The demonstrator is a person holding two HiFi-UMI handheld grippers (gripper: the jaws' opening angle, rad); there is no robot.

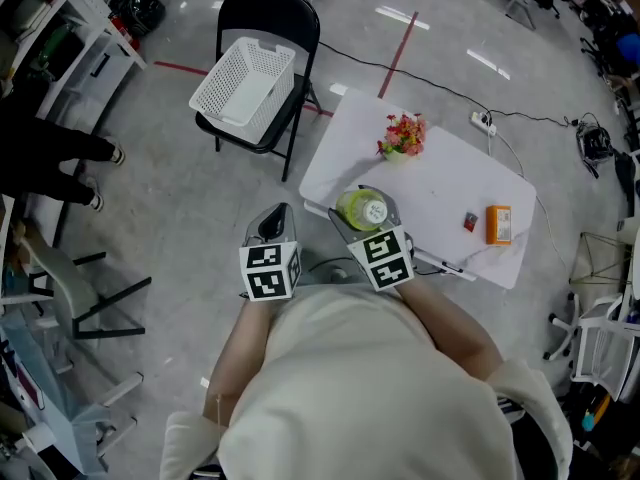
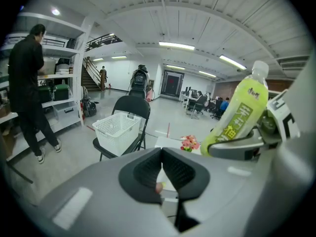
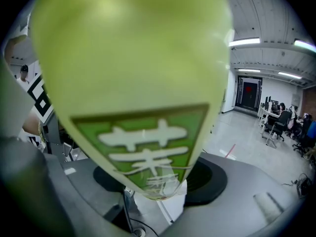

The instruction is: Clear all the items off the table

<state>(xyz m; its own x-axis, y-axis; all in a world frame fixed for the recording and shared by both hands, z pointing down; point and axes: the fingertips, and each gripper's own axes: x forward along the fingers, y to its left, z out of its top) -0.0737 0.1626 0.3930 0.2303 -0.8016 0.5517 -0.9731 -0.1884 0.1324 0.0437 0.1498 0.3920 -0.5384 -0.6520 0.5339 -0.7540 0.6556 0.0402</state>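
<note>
The right gripper [image 1: 361, 211], low centre of the head view, clamps a yellow-green plastic drink bottle [image 2: 238, 116] by the white table's [image 1: 440, 183] near corner. The left gripper [image 2: 162, 163] is pinched together, empty. I'd call this the carrying step; next, swing it upper left over the white mesh basket [image 1: 245, 83] and let go.

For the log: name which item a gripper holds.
The yellow-green bottle, clamped in the right gripper; the flowers, orange box and small red item sit on the table.
</note>
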